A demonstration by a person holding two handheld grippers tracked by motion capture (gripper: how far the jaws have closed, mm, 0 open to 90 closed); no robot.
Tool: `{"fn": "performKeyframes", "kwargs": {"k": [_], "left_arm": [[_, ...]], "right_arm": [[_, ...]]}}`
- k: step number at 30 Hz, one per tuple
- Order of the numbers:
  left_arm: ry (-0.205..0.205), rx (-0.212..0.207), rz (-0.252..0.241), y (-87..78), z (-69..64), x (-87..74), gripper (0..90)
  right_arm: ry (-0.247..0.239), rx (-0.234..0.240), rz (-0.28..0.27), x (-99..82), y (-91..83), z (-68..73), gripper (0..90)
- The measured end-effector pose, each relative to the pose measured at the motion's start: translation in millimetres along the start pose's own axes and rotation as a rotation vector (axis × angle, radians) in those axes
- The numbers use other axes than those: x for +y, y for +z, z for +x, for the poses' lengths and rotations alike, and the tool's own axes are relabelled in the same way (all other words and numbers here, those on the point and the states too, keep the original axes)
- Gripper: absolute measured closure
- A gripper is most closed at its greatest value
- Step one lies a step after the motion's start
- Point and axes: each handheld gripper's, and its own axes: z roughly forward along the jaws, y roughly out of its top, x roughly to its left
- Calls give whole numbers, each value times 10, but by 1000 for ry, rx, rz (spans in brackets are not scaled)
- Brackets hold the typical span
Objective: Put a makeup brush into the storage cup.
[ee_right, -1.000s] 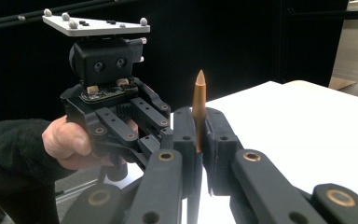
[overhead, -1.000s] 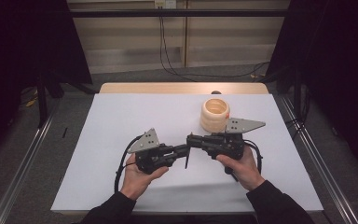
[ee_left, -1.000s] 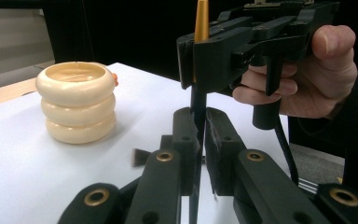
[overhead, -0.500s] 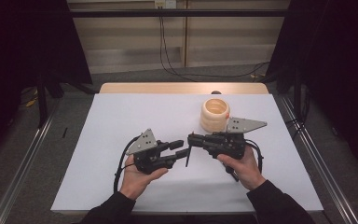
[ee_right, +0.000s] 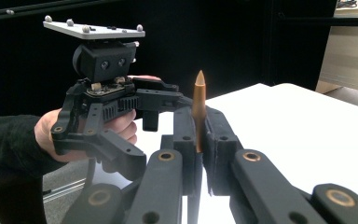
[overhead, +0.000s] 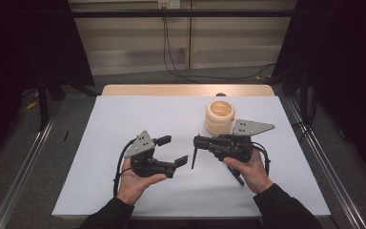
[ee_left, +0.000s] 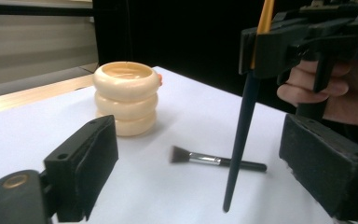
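The right gripper (overhead: 198, 141) has its jaws clamped together on a thin brush (ee_left: 244, 116), pinching it near the amber upper stretch so that the dark, tapering handle hangs almost upright with its pointed end just above the table (overhead: 124, 119); in the right gripper view the amber tip (ee_right: 199, 100) rises above the closed pads. The left gripper (overhead: 172, 150) faces it with its jaws apart, having just been opening, and nothing is between them: in its own view the brush hangs beyond the gap, nearer the right-hand jaw. I judge the brush light and stiff, a slim lacquered rod that is likely slippery and inclined to swing about a single pinch, so the best hold is square across the thicker part of the shaft, well away from the narrow end, with no great force needed. Relative to the cream holder (overhead: 220, 116), a stack of three rounded rings open at the top, the held brush hangs in front of it on the person's side. A second brush (ee_left: 214, 160) with a flat dark head and metal ferrule lies on the table, also in front of the holder.
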Motion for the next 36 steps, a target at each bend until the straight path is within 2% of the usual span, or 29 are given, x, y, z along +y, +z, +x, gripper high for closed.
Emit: {"fn": "performKeyframes", "kwargs": {"k": [2, 4, 6, 7, 9, 10, 11, 13, 15, 16, 17, 23, 24, 30, 32, 34, 36], "left_arm": [[4, -1, 5, -24, 19, -9, 44], [20, 16, 12, -54, 22, -16, 27], [15, 22, 13, -85, 24, -22, 27], [16, 12, 7, -98, 35, -27, 26], [13, 22, 6, -132, 52, -42, 26], [8, 40, 5, -151, 53, -53, 26], [13, 33, 4, -173, 69, -66, 26], [11, 67, 14, -210, 75, -83, 26], [21, 75, 4, -270, 98, -107, 28], [22, 98, 1, -283, 94, -113, 27], [32, 104, 3, -307, 103, -120, 27], [18, 122, -6, -431, 149, -177, 24], [26, 131, -6, -454, 157, -189, 27], [-7, 141, -3, -565, 203, -268, 26], [14, 170, 9, -591, 194, -298, 26], [10, 163, 8, -625, 200, -323, 25], [18, 177, 13, -659, 198, -343, 21]], "right_arm": [[-1, -1, 1, 1, 1, -1, 841], [-3, 1, 0, 1, 0, 0, 841], [-7, 2, -1, 4, -4, -3, 841], [-7, -1, -1, 5, -7, -5, 841], [-6, -3, -2, 5, -13, -9, 841], [-6, -4, -1, 5, -17, -10, 841], [-6, -6, -4, 6, -21, -13, 841], [-11, -6, -4, 7, -29, -15, 841], [-9, -9, -7, 8, -31, -16, 841], [-10, -13, -5, 9, -33, -17, 841], [-12, -13, -6, 9, -33, -18, 841], [-22, -26, -6, 14, -56, -25, 840], [-22, -29, -9, 15, -61, -28, 840], [-21, -43, -10, 15, -94, -54, 840], [-18, -56, -4, 13, -96, -62, 840], [-19, -53, 1, 7, -98, -71, 840], [-19, -56, 2, 6, -101, -77, 840]]}}
